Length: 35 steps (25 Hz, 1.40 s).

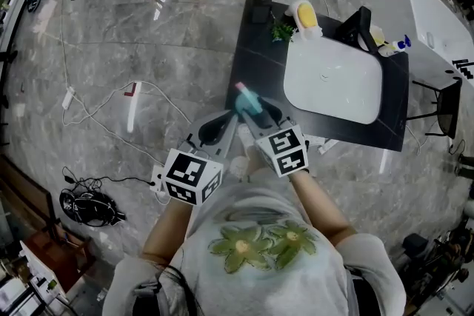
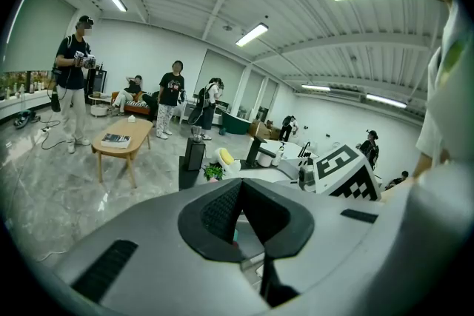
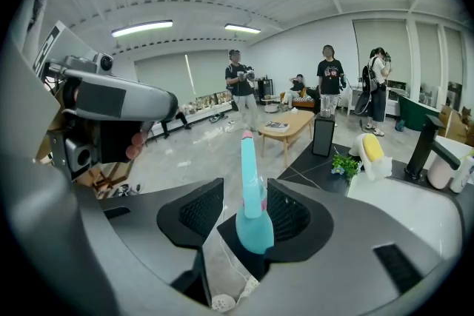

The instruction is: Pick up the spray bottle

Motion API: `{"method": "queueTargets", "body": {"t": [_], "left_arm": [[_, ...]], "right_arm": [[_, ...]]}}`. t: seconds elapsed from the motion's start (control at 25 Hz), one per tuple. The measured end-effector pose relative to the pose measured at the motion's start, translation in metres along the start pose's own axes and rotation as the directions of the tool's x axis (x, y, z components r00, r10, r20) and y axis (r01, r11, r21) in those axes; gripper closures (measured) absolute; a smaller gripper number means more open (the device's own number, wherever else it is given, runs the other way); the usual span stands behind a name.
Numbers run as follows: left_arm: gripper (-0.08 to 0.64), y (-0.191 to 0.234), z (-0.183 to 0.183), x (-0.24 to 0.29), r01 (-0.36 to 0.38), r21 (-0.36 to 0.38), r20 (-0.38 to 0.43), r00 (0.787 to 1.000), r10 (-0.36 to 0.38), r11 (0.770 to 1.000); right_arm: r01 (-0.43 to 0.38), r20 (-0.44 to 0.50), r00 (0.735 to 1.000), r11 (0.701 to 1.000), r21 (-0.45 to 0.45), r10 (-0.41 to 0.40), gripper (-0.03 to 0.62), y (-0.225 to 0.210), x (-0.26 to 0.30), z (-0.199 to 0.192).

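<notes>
Two tongs, two jobs. The right gripper (image 3: 244, 192) stands wide, with one jaw on each side of the spray bottle (image 3: 254, 229). Neither pad visibly presses it, so I judge it placed to clamp, not holding. The left gripper (image 2: 241, 185), jaws drawn together on nothing, hangs just to its left, seemingly spare. The bottle stands on the near left corner of the black counter (image 1: 252, 48). Its long axis is vertical and its pink-tipped neck points up; which way it sprays is unclear.
</notes>
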<state>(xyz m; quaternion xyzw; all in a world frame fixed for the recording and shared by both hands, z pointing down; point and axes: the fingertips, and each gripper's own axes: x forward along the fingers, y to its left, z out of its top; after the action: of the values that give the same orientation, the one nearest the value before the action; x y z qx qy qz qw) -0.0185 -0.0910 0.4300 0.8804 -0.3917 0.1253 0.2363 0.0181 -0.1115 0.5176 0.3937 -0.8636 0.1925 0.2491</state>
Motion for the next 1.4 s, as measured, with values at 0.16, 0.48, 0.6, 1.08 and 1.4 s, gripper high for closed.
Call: {"method": "queueTargets", "body": {"t": [0.16,0.48,0.6,1.08,1.4], "left_arm": [[0.551,0.001,-0.002,0.002,-0.003,-0.005,-0.005,1.000,0.003,1.000],[0.551,0.003,-0.004,0.004,-0.012,-0.011,-0.015,1.000,0.012,1.000],[0.551,0.004,-0.006,0.005,-0.017,-0.012,-0.020,1.000,0.017,1.000],[0.551,0.003,-0.004,0.008,-0.024,-0.015,-0.021,1.000,0.023,1.000],[0.551,0.004,-0.005,0.009,-0.030,-0.017,-0.023,0.999,0.030,0.999]], "right_arm": [[0.000,-0.010,1.000,1.000,0.004,0.000,0.434,-0.002,0.005,-0.005],[0.003,-0.027,1.000,1.000,0.013,-0.002,0.434,-0.008,0.013,-0.014],[-0.003,-0.031,1.000,1.000,0.015,0.004,0.434,-0.007,0.016,-0.016],[-0.005,-0.049,0.999,1.000,-0.004,0.005,0.434,-0.010,0.024,-0.023],[0.015,-0.051,0.999,0.999,-0.047,-0.018,0.434,-0.013,0.028,-0.026]]}}
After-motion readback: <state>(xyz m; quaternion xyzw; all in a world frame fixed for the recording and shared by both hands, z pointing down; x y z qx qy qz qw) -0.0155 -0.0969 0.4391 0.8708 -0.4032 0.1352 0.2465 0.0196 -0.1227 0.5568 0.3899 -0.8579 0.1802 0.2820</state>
